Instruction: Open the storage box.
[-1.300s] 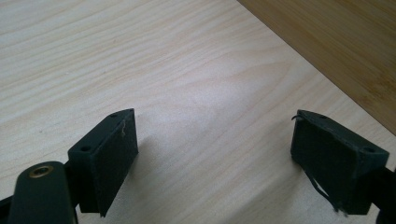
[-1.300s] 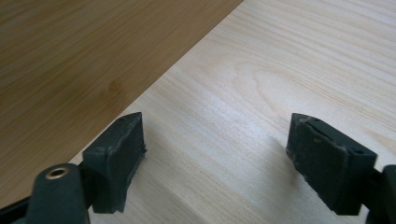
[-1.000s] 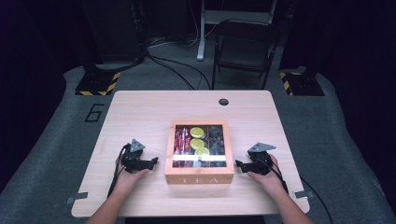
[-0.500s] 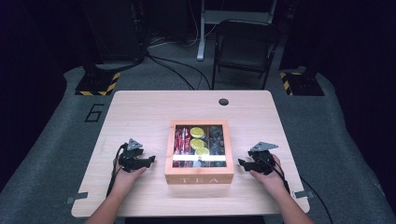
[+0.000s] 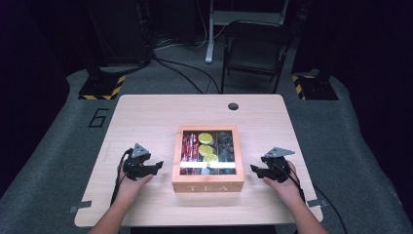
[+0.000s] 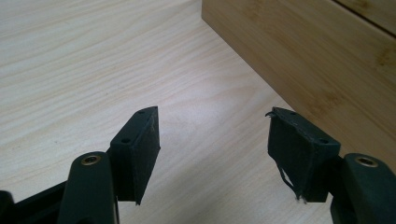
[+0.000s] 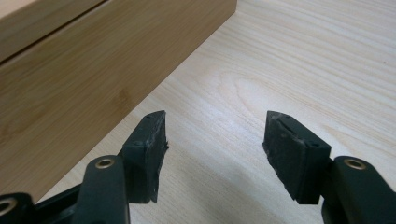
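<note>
A wooden tea box (image 5: 208, 181) marked TEA stands mid-table with a clear lid, showing red, yellow and dark packets inside. My left gripper (image 5: 157, 166) rests on the table just left of the box, open and holding nothing. In the left gripper view its jaws (image 6: 212, 135) stand wide apart over bare wood, the box's side wall (image 6: 322, 56) close at the upper right. My right gripper (image 5: 253, 168) lies just right of the box, also open. In the right gripper view its jaws (image 7: 215, 133) are spread, with the box wall (image 7: 84, 79) at the upper left.
The light wooden table (image 5: 146, 117) has a round cable hole (image 5: 233, 106) near its far edge. A dark folding chair (image 5: 255, 48) and cables sit on the floor beyond. Black-and-yellow striped bases (image 5: 100, 87) flank the far corners.
Both grippers have shifted slightly, staying beside the box. Their jaws remain open.
</note>
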The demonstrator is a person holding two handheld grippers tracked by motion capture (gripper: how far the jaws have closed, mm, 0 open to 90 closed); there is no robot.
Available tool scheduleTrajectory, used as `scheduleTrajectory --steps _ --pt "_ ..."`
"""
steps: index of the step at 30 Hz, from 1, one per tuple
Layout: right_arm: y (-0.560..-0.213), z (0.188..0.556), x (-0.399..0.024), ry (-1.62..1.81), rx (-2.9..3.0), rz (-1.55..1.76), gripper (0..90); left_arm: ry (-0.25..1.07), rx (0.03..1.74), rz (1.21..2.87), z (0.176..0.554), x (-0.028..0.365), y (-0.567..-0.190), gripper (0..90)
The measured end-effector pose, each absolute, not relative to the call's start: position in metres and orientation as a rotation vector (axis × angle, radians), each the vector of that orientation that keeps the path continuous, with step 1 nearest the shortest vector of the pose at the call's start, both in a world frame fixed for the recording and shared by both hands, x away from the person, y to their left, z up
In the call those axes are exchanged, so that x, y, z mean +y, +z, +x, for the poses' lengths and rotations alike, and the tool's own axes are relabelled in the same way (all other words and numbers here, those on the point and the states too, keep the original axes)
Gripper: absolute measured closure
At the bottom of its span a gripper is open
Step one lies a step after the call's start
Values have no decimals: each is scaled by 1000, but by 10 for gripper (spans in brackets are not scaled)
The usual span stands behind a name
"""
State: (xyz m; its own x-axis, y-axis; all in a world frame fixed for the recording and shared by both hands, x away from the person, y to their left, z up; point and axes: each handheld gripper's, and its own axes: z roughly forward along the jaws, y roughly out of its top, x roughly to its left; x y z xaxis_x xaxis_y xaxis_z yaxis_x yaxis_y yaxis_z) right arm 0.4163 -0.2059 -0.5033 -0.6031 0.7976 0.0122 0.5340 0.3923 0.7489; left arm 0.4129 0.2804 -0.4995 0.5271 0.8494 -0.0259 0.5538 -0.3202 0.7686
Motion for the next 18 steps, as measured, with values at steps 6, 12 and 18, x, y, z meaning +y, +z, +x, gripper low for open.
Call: scheduleTrajectory --steps 6,12,18 --pt "-500 414 -206 1062 2295 1160 389 475 1136 1991 409 281 -493 341" --pt "-495 409 -204 1059 2308 1127 394 416 1145 1947 404 281 -484 374" --pt "-486 402 -198 1093 2303 1103 401 403 1143 1923 399 279 -476 382"
